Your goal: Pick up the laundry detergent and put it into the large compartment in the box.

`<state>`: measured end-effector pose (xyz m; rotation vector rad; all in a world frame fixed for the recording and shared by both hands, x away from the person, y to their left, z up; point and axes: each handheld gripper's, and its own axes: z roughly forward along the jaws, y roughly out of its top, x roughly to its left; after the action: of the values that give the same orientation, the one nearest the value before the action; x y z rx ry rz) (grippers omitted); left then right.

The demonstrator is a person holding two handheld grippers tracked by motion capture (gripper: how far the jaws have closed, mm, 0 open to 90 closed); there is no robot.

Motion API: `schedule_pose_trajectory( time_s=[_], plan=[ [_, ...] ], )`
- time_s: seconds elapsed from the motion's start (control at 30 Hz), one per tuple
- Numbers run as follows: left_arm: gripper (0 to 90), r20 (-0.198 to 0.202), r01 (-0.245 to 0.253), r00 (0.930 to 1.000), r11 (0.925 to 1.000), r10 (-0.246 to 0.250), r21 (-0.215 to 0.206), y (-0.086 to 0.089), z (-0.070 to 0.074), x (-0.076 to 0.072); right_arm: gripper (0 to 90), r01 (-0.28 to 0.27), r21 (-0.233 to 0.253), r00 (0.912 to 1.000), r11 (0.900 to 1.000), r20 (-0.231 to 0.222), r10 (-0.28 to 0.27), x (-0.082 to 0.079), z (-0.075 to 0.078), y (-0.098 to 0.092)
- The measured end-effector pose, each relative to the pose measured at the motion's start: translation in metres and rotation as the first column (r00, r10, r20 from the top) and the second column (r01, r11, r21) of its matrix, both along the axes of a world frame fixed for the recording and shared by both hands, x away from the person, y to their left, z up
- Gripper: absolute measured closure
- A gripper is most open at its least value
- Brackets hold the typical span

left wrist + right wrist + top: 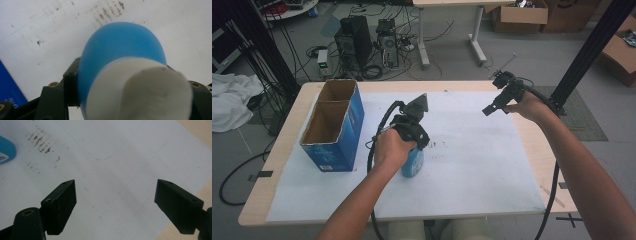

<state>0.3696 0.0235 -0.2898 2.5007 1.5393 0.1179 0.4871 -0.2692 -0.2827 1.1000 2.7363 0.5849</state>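
Note:
A blue bottle [413, 165] with a white cap [140, 92] stands on the white paper sheet [472, 165] at the middle left. My left gripper [415, 148] comes down on it from above and is shut on it. In the left gripper view the bottle's blue body [120, 45] sits between the black fingers [71, 83]. My right gripper [490, 110] hovers open over the sheet's far right part, holding nothing. In the right gripper view its gripper [116, 192] shows wide-apart jaws above bare paper, with the bottle's edge [6, 148] at the far left.
An open blue cardboard box [334, 125] stands upright at the table's left, close to the bottle. The wooden table [532, 140] shows beyond the paper's right edge. Black frame posts, computers, cables and cardboard boxes [519, 15] lie on the floor beyond.

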Motion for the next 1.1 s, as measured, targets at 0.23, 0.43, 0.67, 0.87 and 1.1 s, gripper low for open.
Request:
schedule_pose_trajectory(
  time_s=[0.23,0.43,0.67,0.87,1.1],
  plan=[
    [37.6,0.016,-0.001,0.9999,0.9999,0.001,-0.012,0.003,0.025,0.000,18.0,0.002,0.002,1.0000,1.000,0.001,-0.002,-0.002,0.002,-0.002],
    [37.6,0.039,-0.004,0.9992,1.0000,0.005,-0.008,0.009,0.053,0.000,18.2,0.001,0.003,1.0000,1.000,0.001,-0.001,-0.004,0.003,-0.003],
    [37.7,0.050,-0.023,0.9985,0.9997,0.023,-0.013,0.019,0.083,0.000,18.3,-0.002,0.010,1.0000,1.000,0.002,0.002,-0.004,0.004,-0.004],
    [37.7,0.075,-0.045,0.9961,0.9987,0.047,-0.023,0.030,0.115,-0.002,18.2,0.000,0.010,1.0000,1.000,-0.001,0.000,-0.005,0.006,-0.004],
    [37.7,0.083,-0.080,0.9932,0.9963,0.082,-0.031,0.046,0.151,0.000,17.9,-0.016,0.014,0.9998,1.000,0.008,0.016,-0.005,0.008,-0.003]
  ],
)
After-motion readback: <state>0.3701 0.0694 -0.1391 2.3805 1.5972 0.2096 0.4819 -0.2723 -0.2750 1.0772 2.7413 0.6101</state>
